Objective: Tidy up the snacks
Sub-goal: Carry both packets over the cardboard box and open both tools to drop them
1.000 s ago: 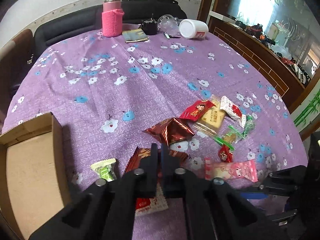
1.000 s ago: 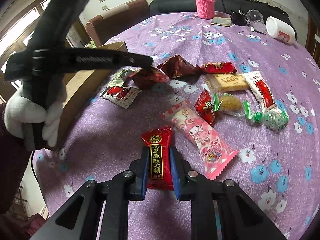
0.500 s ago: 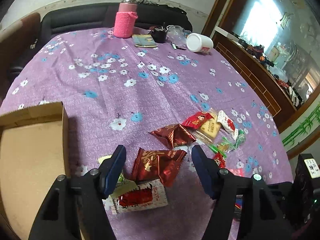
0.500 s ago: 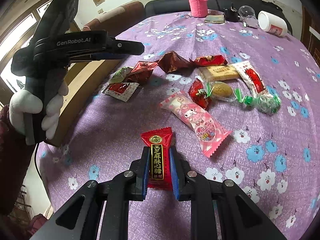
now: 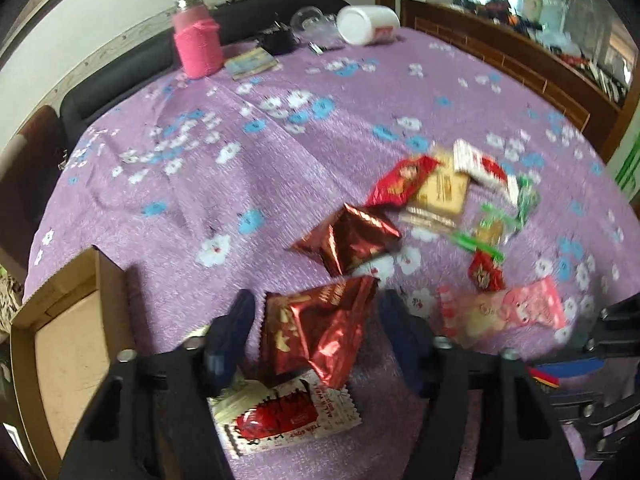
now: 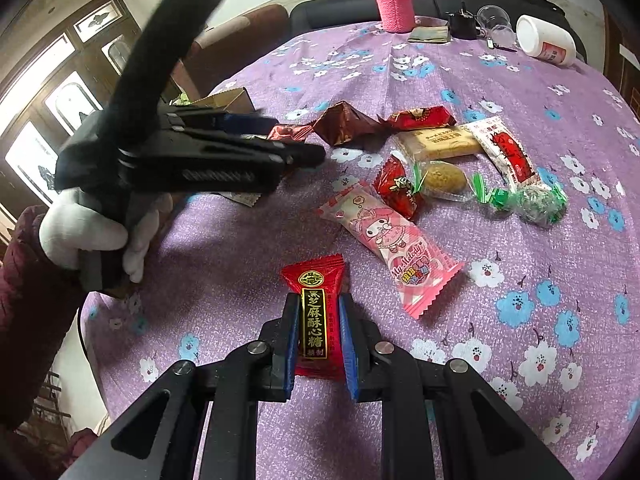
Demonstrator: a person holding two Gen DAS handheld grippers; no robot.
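A person's two handheld grippers work over a round desk draped in purple floral cloth, where wrapped snacks lie scattered. The right gripper has its jaws clamped on a red candy with gold lettering, held just above the cloth near the desk's front edge. Beside it lies a pink cartoon-print packet, with a small red sweet, a tan biscuit pack and green-twisted candies beyond. The left gripper, gripped in a white-gloved hand, has its jaws spread wide on either side of a crinkled dark red foil bag, not touching it. A red-and-white packet lies just under that bag, and a second foil pouch sits just beyond. An open cardboard box stands at the desk's left edge. At the far side stand a pink-sleeved flask and a white jar on its side.
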